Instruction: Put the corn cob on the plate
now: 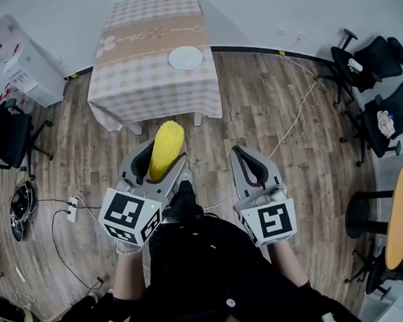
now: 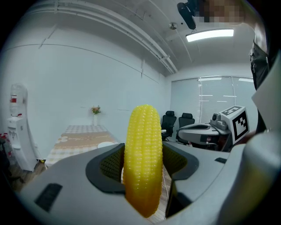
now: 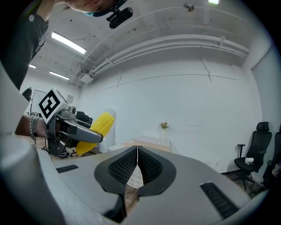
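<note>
The yellow corn cob (image 1: 166, 149) stands clamped between the 2 jaws of the left gripper (image 1: 163, 164), its tip rising past them, in the air over the wooden floor (image 1: 273, 120) just short of the near edge of the checked-cloth table (image 1: 128, 80). The white plate (image 1: 185, 57) lies on that table towards its right side, well apart from the cob. The right gripper (image 1: 249, 163) hangs near the table's front right corner, its jaws pressed together on nothing.
</note>
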Motion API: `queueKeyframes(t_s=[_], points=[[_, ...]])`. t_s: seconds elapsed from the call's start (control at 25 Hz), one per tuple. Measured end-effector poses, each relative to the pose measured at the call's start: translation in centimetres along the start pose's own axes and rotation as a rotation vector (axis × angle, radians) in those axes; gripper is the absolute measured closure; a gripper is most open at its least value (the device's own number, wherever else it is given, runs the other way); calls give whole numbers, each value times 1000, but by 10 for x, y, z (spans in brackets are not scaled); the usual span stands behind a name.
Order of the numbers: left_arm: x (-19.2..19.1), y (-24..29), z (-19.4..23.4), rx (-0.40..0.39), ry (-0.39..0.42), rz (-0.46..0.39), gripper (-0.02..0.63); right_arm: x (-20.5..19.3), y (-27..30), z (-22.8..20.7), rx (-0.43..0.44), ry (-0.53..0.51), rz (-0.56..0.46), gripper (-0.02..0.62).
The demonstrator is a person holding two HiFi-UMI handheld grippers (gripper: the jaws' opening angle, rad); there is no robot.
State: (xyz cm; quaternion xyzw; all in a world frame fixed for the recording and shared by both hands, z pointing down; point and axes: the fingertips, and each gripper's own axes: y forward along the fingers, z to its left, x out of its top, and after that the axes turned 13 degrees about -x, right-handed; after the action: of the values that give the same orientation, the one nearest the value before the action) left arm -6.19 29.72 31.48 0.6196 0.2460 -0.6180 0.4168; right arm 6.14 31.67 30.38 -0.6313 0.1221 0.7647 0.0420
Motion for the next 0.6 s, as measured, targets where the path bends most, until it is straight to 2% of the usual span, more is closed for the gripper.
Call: queueKeyframes(t_s=[0.6], points=[[37, 64, 97, -62, 5, 3, 341, 25, 109, -26, -47, -2, 14, 554]])
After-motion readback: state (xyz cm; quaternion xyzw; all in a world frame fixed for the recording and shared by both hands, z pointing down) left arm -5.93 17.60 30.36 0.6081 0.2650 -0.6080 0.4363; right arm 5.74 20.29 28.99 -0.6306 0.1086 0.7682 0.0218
